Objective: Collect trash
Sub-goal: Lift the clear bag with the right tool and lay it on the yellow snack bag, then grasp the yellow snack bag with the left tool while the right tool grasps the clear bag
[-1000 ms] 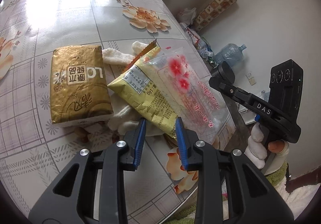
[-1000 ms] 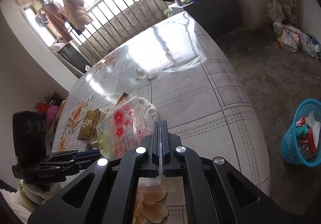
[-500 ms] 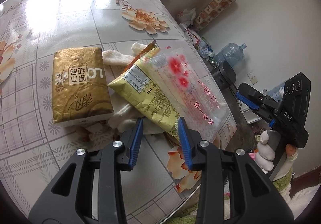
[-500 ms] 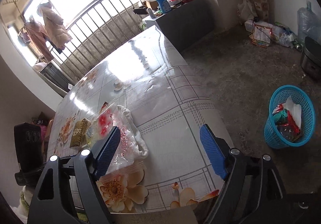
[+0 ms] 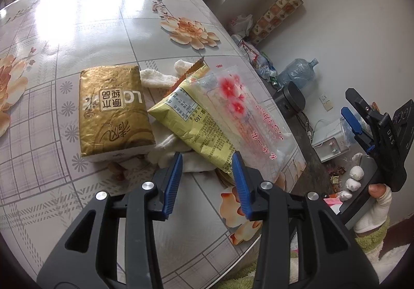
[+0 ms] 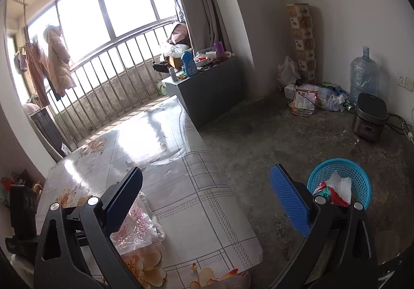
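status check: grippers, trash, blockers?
Left hand-held gripper open, short of yellow wrapper. Right hand-held gripper open, empty. Blue basket on floor. No blockers visible.

- a lived-in home room: flower-printed vinyl-covered tabletop (image 6: 181, 185), bare concrete floor (image 6: 258, 128)
- clothes hanging (image 6: 55, 61) at a barred balcony window (image 6: 108, 17)
- large clear plastic water jug (image 6: 364, 74), dark electric rice cooker (image 6: 370, 118), blue plastic mesh wastebasket (image 6: 358, 177)

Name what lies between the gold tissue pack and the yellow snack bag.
White cloth shows in the gap between tissue pack and snack bag, in the left wrist view.
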